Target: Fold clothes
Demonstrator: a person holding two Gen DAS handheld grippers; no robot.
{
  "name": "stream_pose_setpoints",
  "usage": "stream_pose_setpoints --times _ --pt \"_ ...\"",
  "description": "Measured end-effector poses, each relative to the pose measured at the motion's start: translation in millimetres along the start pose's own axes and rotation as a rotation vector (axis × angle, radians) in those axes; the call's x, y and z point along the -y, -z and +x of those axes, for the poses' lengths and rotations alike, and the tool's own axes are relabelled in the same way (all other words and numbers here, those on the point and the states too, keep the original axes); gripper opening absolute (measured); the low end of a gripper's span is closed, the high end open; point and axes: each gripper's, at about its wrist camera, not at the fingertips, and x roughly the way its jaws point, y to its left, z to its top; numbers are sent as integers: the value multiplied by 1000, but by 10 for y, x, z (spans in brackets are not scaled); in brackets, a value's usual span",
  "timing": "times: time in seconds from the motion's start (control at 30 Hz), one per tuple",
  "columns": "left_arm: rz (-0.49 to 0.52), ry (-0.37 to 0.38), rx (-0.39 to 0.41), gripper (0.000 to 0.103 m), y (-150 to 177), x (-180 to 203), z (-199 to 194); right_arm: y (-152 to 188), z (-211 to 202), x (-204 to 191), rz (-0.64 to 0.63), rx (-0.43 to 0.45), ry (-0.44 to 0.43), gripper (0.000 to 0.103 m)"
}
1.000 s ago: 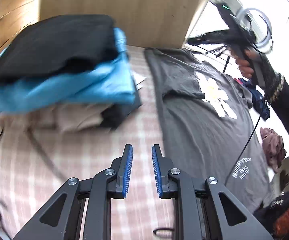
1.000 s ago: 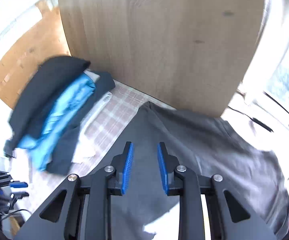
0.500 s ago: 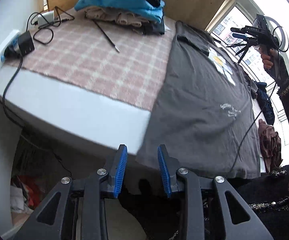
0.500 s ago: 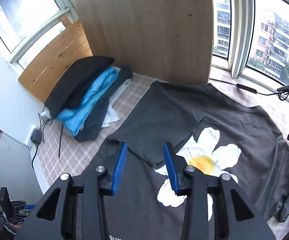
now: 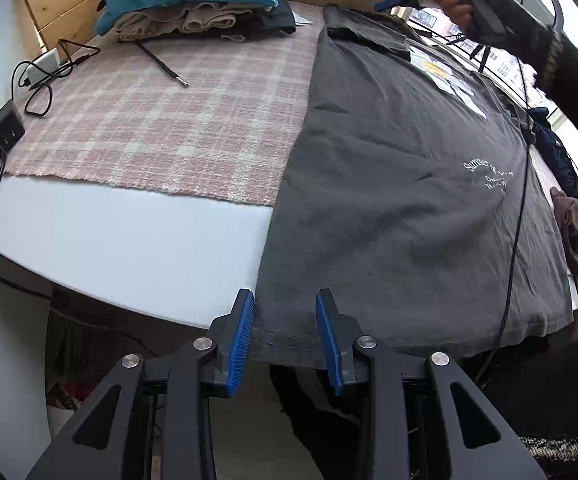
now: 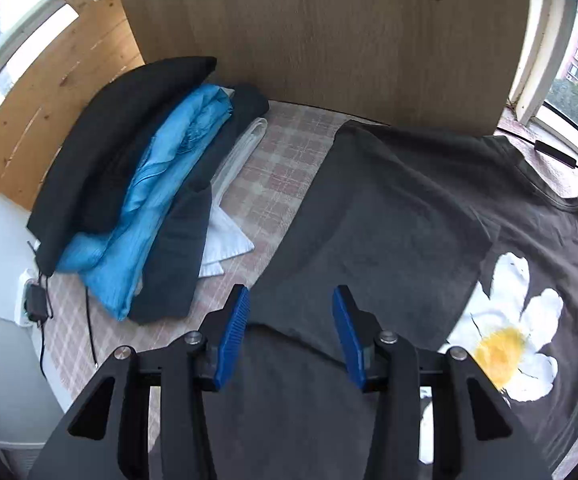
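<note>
Since half a second ago the left gripper (image 5: 285, 338) has closed in on the near hem of the dark grey T-shirt (image 5: 401, 168), and the right gripper (image 6: 291, 336) has dropped lower over the folded-in sleeve.

Left wrist view: the blue pads stand apart, released, with the shirt's bottom-left corner lying between them; whether they touch the cloth I cannot tell. The shirt lies flat on the right side of the plaid mat (image 5: 169, 112), its hem hanging just over the near edge of the white table (image 5: 121, 256). A black cable (image 5: 513, 240) trails across the shirt. Bare mat lies to the left, up to the stack of folded clothes (image 5: 201, 4) at the far end.

Right wrist view: the jaws are spread wide, holding nothing, above the edge of the sleeve folded onto the shirt (image 6: 389, 232). The daisy print (image 6: 509, 336) shows to the right. The stack (image 6: 141, 196) sits left, near but apart from the shirt, and a wooden board (image 6: 321, 32) closes off the far side.
</note>
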Motion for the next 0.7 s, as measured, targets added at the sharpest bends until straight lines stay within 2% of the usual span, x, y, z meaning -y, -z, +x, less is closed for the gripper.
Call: stream_pose_setpoints --times 0.1,0.2,0.3,0.43,0.5,0.53,0.57,0.7 --pt "36 14 9 31 14 21 3 -202 301 -139 44 -26 29 43" --pt "28 49 13 30 6 -29 1 -363 567 -158 63 -52 120 43" --pt "30 68 25 22 21 -93 -2 -431 745 -194 49 -88 191 47" --pt "2 111 36 3 30 -215 3 -411 821 -362 -49 -112 268 48" --pt "-8 132 42 3 35 -242 7 -389 805 -357 -56 -112 276 39" --pt "-11 138 45 3 37 -244 7 -379 788 -336 -50 -109 274 23" --pt "-13 141 48 3 38 -243 7 -370 771 -315 -44 -106 271 11" --pt "-21 116 44 3 22 -183 5 -326 702 -237 -24 -90 258 7"
